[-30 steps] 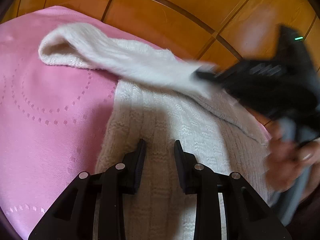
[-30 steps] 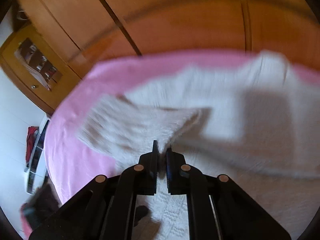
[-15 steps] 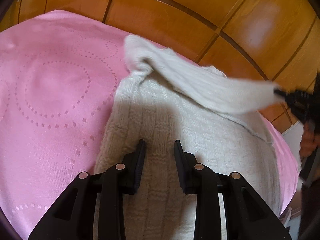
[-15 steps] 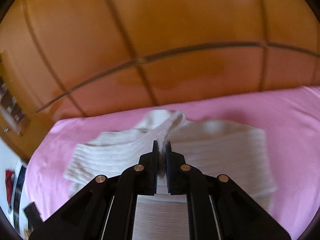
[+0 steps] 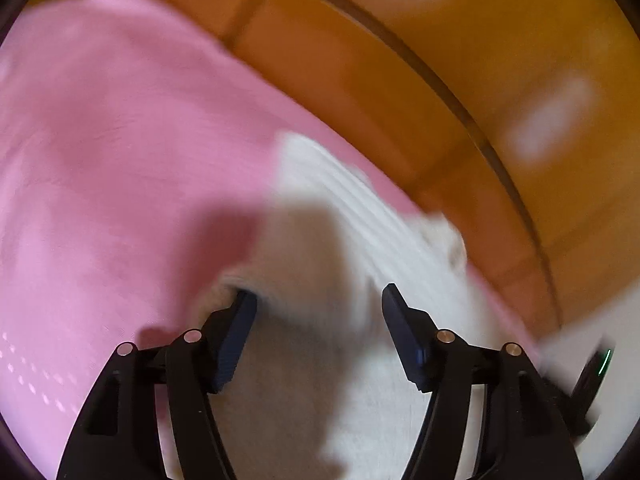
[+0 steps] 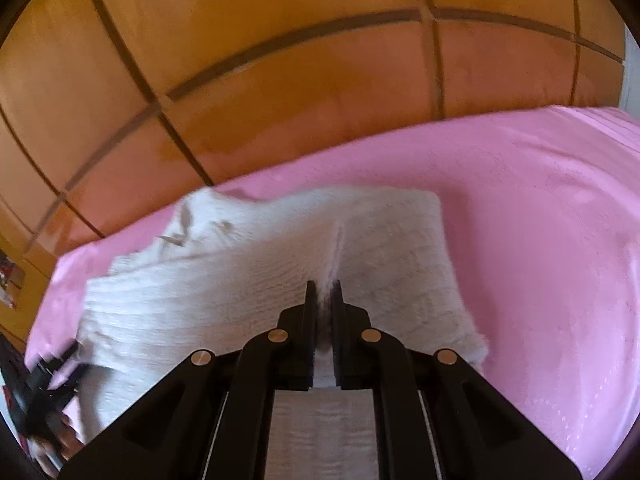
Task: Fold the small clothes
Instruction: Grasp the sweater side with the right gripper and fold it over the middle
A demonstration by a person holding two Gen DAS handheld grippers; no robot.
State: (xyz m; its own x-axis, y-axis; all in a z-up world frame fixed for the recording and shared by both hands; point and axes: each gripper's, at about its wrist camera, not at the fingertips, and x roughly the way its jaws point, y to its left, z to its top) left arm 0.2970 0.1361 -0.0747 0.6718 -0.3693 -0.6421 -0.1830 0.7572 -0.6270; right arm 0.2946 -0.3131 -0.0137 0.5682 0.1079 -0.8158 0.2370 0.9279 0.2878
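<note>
I have a white knit sweater [image 6: 280, 280] lying on the pink bedspread [image 6: 540, 220], at the centre of the right wrist view, with the wooden wall [image 6: 320, 80] behind at 12 o'clock.

My right gripper [image 6: 324, 292] is clamped on a pinch of the knit: a ridge of cloth runs up from between the jaws toward 12 o'clock. I judge this to be a sleeve or side panel being laid across the body, so the first inward fold looks under way rather than finished.

My left gripper [image 5: 316, 304] has its jaws opening, wide apart, over the sweater [image 5: 360, 240]. White knit lies beneath and between them, but the pads [image 5: 236, 332] do not press on it, though the left pad's tip sits right at the knit's edge. That view is badly blurred, so I cannot tell which part of the garment it is over.

From the right view, the left gripper [image 6: 48, 380] shows at 8 o'clock, near the sweater's edge.

Still to do, as I read it: release the folded part flat, bring in the other side, then fold it in half. The left edge at 9 o'clock looks rumpled and may need smoothing.
</note>
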